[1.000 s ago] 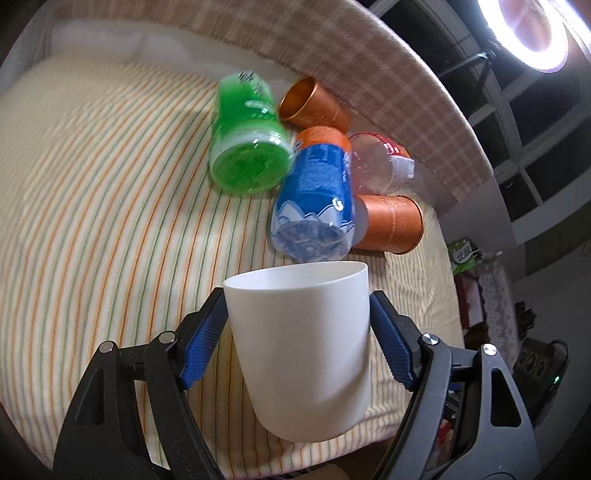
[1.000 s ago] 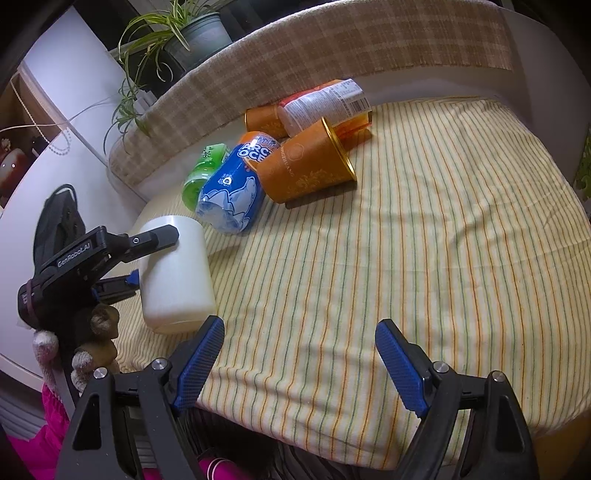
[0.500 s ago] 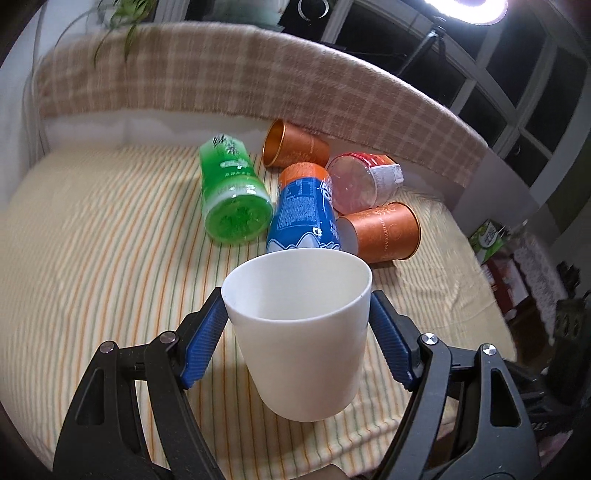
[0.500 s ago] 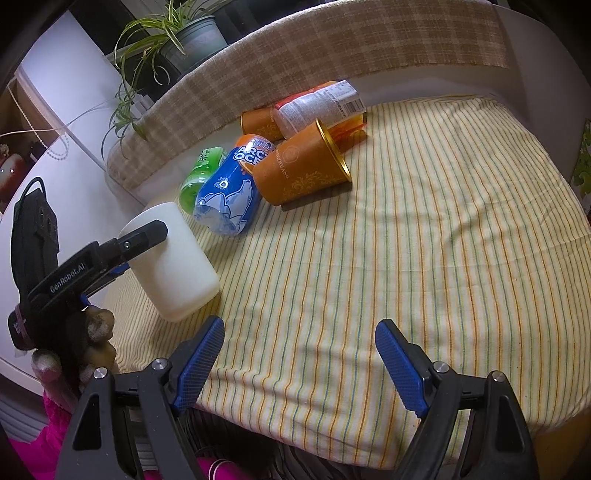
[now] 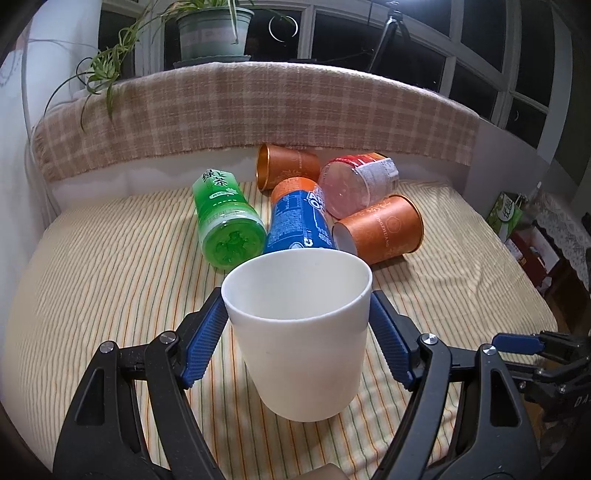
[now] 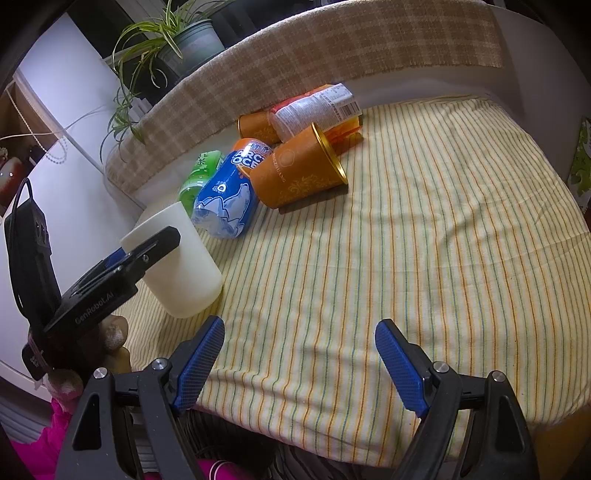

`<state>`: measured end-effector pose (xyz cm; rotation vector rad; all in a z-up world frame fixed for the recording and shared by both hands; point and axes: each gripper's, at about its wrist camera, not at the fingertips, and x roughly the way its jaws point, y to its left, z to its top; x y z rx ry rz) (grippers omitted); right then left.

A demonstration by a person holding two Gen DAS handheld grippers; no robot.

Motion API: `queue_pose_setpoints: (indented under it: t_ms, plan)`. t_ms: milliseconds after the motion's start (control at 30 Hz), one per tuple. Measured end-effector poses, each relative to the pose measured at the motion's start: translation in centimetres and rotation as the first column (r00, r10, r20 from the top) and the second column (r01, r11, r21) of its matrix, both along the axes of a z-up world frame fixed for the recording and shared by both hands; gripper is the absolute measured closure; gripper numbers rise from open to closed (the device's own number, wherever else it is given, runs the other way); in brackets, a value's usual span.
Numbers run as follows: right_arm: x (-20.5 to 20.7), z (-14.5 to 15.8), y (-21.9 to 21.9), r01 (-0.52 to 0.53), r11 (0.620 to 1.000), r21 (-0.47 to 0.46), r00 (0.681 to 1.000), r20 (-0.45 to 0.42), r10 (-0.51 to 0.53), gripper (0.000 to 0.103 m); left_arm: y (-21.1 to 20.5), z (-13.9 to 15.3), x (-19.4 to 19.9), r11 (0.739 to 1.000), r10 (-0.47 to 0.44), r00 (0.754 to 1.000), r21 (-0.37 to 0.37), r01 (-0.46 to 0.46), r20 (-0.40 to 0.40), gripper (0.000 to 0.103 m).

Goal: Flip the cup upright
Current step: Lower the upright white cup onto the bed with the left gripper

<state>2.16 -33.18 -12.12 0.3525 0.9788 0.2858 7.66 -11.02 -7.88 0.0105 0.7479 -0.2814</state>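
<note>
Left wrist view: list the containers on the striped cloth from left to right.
Green tea bottle → blue bottle → white cup, held between the left gripper jaws → front orange cup. The rear orange cup and the red-capped jar overlap these in the order, so I leave them out.

Ahead of the tool on the striped surface [image 5: 110, 280] lies a cluster: a green bottle [image 5: 225, 218], a blue bottle [image 5: 299, 218], two orange cans [image 5: 384, 230] [image 5: 288, 164], and a red-and-white container [image 5: 358, 182]. A potted plant [image 5: 210, 29] stands beyond.
</note>
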Motion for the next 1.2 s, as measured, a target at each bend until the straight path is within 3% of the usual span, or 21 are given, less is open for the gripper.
queue_pose_setpoints:
  t_ms: [433, 567, 1200]
  plan:
    - [-0.1, 0.5, 0.4, -0.007, 1.000, 0.001, 1.000, 0.008, 0.007, 0.017, -0.2, 0.0, -1.2, 0.996, -0.080, 0.995, -0.040, 0.078, -0.054, 0.024]
    - [-0.4, 0.7, 0.3, -0.006, 1.000, 0.002, 1.000, 0.017, 0.006, 0.017, 0.2, -0.1, -1.3, 0.992, -0.104, 0.990, -0.076, 0.097, -0.093, 0.013]
    - [-2.2, 4.8, 2.6, -0.010, 0.997, -0.079, 0.979, 0.202, 0.026, 0.014, 2.9, 2.6, -5.5, 0.997, -0.067, 0.998, -0.043, 0.067, 0.015, 0.012]
